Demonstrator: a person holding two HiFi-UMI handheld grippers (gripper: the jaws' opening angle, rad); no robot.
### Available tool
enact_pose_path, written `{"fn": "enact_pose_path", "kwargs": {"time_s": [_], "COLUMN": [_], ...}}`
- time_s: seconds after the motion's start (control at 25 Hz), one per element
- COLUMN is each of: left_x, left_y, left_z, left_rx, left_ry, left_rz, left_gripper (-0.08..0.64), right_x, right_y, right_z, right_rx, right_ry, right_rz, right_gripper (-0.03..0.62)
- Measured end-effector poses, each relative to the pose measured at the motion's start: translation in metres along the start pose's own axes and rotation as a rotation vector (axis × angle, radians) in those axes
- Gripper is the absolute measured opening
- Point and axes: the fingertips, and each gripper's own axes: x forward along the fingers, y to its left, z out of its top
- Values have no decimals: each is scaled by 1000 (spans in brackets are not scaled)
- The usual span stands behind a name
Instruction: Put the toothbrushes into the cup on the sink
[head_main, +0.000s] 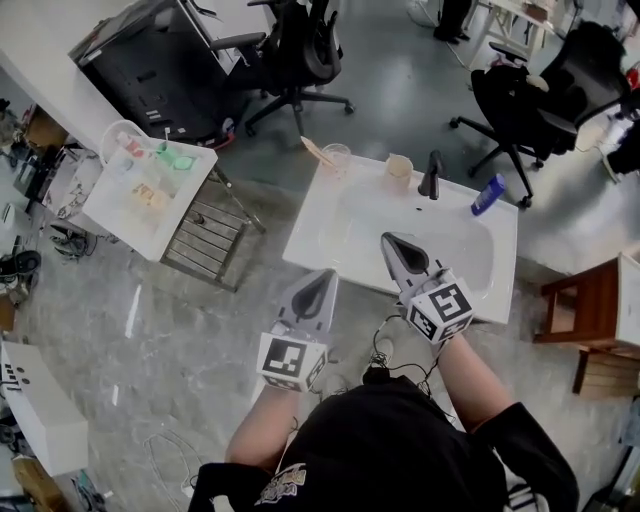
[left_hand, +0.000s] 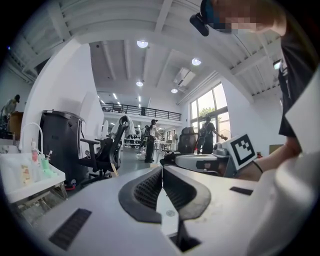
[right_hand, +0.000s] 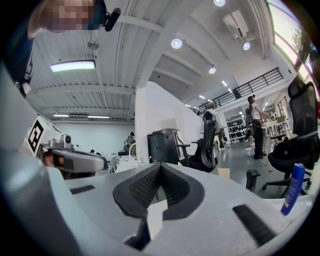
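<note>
The white sink stands in front of me in the head view. At its back left corner is a clear cup, and a tan toothbrush leans beside it; whether it is inside the cup I cannot tell. A beige cup stands next to the black faucet. My left gripper hovers at the sink's front left edge, shut and empty. Over the basin my right gripper is also shut with nothing in it. Both gripper views look level across the room, with the jaws closed at the left gripper and the right gripper.
A blue tube stands at the sink's back right corner, also seen as the blue tube. A white cart with bottles stands left. Black office chairs and a black bin lie beyond. A wooden stool is right.
</note>
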Motion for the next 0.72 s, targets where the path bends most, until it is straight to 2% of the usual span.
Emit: {"fn": "enact_pose_path", "kwargs": {"time_s": [0.32, 0.52, 0.72], "left_x": [-62, -65, -62], "left_y": [-6, -38, -77], "left_z": [-10, -19, -12], "left_rx": [-19, -45, -21], "left_ry": [1, 6, 6], "left_rz": [-44, -113, -167], "left_gripper": [9, 6, 6], "right_x": [-45, -87, -124], "right_y": [68, 75, 63], "right_z": [-1, 2, 12], "right_rx": [-33, -68, -67], "right_ry": [6, 20, 1], "right_rz": [-73, -139, -185], "right_gripper": [6, 6, 6]}}
